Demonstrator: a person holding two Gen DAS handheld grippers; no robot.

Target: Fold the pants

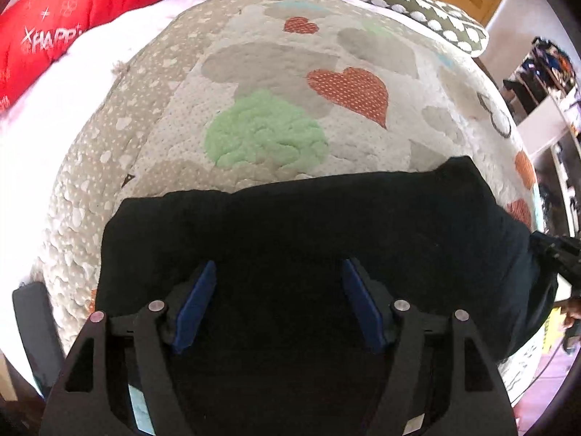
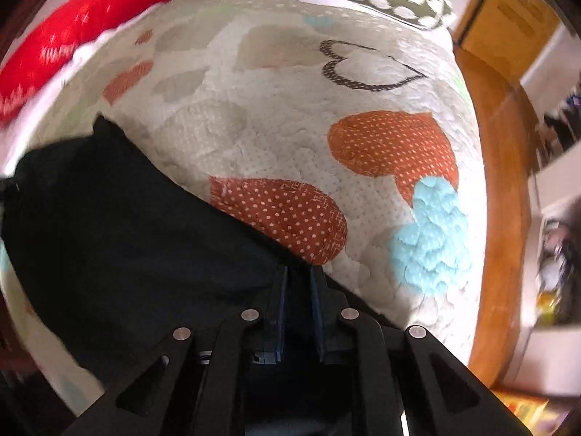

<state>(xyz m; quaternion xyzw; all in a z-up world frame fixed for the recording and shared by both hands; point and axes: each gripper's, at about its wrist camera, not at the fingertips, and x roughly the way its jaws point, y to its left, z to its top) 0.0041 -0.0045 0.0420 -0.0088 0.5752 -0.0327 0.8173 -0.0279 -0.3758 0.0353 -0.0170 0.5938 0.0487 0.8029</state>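
The black pants lie as a wide folded band across the near part of a quilted bed cover. My left gripper is open, its blue pads wide apart just above the pants' middle, holding nothing. In the right wrist view the pants fill the lower left. My right gripper is nearly closed, its pads pinching the pants' right edge. The right gripper's body shows at the far right edge of the left wrist view.
The cover has orange hearts, a green patch and a blue patch. A red pillow and a spotted pillow lie at the far end. A wooden bed frame runs along the right. Shelves stand beyond.
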